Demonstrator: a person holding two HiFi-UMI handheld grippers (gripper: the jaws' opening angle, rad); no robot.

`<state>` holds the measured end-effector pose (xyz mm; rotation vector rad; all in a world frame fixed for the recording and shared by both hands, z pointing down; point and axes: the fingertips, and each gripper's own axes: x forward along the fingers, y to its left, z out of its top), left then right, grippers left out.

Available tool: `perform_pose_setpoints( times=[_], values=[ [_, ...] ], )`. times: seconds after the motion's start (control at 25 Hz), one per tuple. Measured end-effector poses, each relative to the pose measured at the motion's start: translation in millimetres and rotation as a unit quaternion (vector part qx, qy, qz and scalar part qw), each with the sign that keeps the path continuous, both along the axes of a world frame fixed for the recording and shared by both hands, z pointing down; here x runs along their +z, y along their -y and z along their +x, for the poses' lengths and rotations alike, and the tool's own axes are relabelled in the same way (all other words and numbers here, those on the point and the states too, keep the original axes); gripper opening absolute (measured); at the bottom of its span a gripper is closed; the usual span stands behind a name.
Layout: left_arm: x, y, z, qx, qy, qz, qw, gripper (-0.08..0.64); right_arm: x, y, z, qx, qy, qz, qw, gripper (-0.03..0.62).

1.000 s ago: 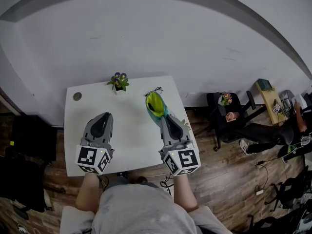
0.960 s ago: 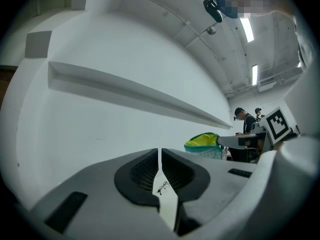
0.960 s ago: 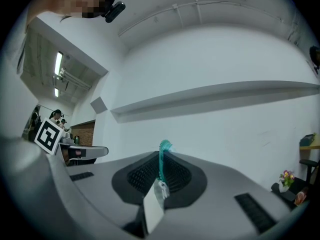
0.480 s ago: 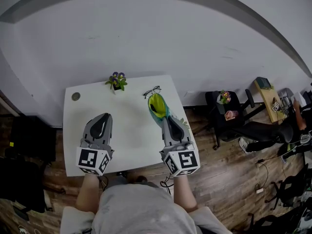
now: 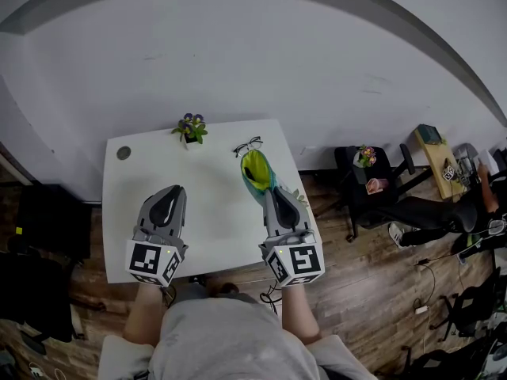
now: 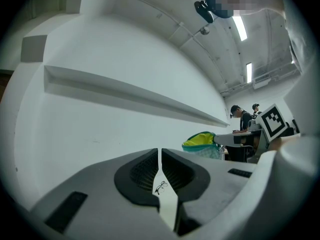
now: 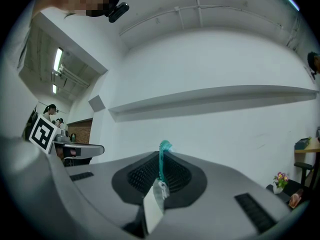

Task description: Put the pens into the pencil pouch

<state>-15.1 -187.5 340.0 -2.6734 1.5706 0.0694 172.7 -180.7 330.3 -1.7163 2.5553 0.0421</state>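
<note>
The pencil pouch (image 5: 255, 172), teal outside and yellow-green inside, is held up over the right side of the white table (image 5: 214, 212) with its mouth gaping. My right gripper (image 5: 273, 193) is shut on its teal rim (image 7: 163, 146), and a small zipper pull hangs between the pads. My left gripper (image 5: 168, 192) hovers over the left half of the table, its jaws together with only a thin slit and nothing in them. In the left gripper view the pouch (image 6: 201, 143) shows to the right, ahead of that gripper (image 6: 159, 156). No pens are in view.
Black-framed glasses (image 5: 248, 145) lie beyond the pouch near the table's far edge. A small potted plant (image 5: 191, 131) stands at the far middle and a round grey disc (image 5: 123, 153) at the far left corner. Chairs and a desk (image 5: 372, 176) stand to the right, with people beyond.
</note>
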Motion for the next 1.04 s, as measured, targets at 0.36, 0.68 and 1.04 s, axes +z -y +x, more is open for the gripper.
perform_pose_setpoints(
  times=[0.36, 0.68, 1.04],
  values=[
    [2.3, -0.1, -3.8, -0.003, 0.001, -0.005, 1.0000, 0.043, -1.8, 1.5, -6.3, -0.006, 0.004, 0.002, 1.000, 0.044],
    [0.1, 1.2, -8.5, -0.003, 0.001, 0.000, 1.0000, 0.043, -3.5, 3.2, -12.9, -0.013, 0.007, 0.004, 1.000, 0.044],
    [0.3, 8.2, -14.6, -0.002, -0.001, -0.002, 1.0000, 0.043, -4.7, 9.8, -19.0, -0.014, 0.009, 0.004, 1.000, 0.044]
  ],
)
